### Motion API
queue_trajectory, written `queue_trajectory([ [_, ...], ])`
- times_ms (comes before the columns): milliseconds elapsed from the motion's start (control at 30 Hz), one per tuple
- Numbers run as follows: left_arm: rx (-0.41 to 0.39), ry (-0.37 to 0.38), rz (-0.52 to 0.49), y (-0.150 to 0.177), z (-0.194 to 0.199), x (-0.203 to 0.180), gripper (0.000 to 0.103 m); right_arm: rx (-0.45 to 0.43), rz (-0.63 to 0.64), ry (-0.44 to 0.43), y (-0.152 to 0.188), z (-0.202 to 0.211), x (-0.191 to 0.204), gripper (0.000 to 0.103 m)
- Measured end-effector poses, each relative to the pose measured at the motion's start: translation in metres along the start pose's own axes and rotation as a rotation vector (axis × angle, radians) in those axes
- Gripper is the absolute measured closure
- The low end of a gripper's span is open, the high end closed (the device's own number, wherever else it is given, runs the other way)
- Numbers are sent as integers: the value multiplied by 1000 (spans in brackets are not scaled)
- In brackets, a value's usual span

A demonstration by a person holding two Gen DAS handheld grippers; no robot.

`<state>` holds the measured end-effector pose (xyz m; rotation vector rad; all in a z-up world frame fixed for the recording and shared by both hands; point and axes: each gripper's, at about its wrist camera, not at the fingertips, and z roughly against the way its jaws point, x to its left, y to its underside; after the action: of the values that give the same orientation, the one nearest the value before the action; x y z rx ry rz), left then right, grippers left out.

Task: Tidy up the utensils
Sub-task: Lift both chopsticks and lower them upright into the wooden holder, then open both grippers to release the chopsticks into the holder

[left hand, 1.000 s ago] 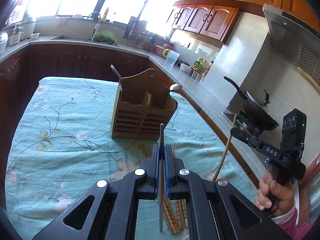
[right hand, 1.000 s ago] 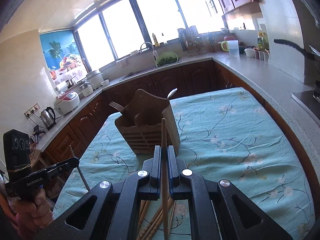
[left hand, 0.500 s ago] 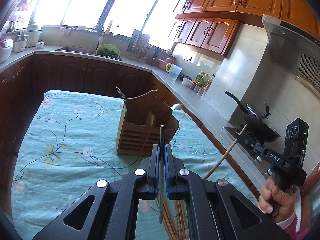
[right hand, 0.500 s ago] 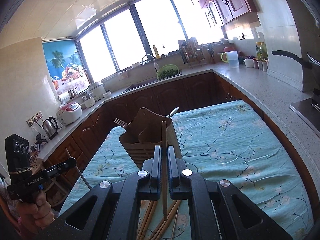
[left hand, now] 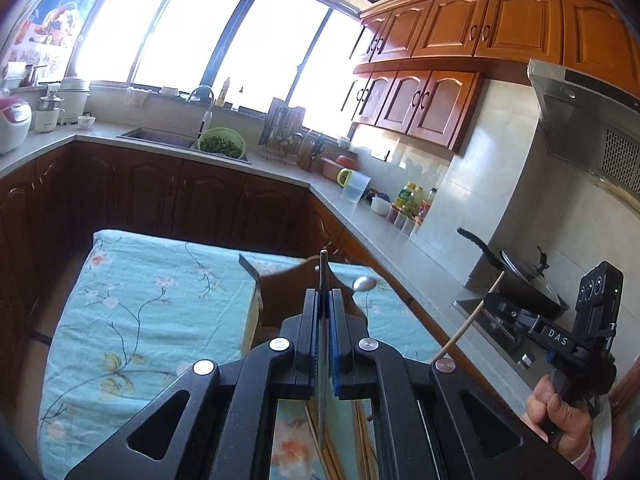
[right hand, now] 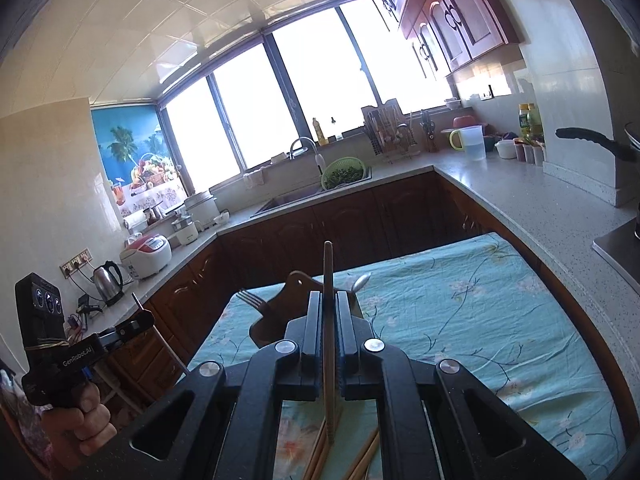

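My left gripper (left hand: 324, 294) is shut on a thin grey metal chopstick (left hand: 323, 264) that stands upright between its pads. My right gripper (right hand: 329, 296) is shut on a wooden chopstick (right hand: 328, 264), also upright. Beyond both stands the wooden utensil holder (left hand: 280, 292) (right hand: 280, 314), partly hidden by the fingers, with a fork (right hand: 250, 299) and a spoon (right hand: 362, 281) sticking out of it. Several loose wooden chopsticks (right hand: 320, 452) (left hand: 332, 456) lie on the floral cloth under the grippers. Each view shows the other gripper (left hand: 490, 304) (right hand: 146, 318) off to the side, held by a hand.
The table (left hand: 140, 300) wears a teal floral cloth. A counter (right hand: 540, 208) runs along its right side, with a wok (left hand: 520, 280) on the stove. Dark cabinets, a sink and a green colander (right hand: 344, 172) lie beyond the far edge.
Both grippers have risen and tipped upward with their chopsticks. The holder has dropped lower in both views and now sits partly behind the fingers.
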<state>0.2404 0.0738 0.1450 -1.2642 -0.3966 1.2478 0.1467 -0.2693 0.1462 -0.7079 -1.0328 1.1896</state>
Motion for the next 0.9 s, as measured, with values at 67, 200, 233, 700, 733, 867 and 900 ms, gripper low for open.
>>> queue_trajectory([
  [67, -36, -10, -3, -12, -5, 1, 100, -31, -3, -1, -13, -5, 2, 98],
  [200, -112, -35, -16, -34, -18, 2, 101, -98, -7, -1, -38, -20, 5, 98],
  [233, -130, -38, -17, -39, -22, 2, 100, -109, -12, 1, -44, -26, 5, 98],
  [700, -183, -139, -37, 0, -139, 19, 100, -80, -18, 56, -26, -117, -9, 98],
  [733, -179, -144, -38, 6, -145, 19, 100, -74, -18, 60, -21, -121, -9, 98],
  [867, -141, -157, -41, 23, -167, 19, 100, -36, -17, 72, -6, -135, -13, 98],
  [900, -132, -160, -40, 23, -169, 21, 100, -29, -18, 73, -3, -137, -14, 98],
])
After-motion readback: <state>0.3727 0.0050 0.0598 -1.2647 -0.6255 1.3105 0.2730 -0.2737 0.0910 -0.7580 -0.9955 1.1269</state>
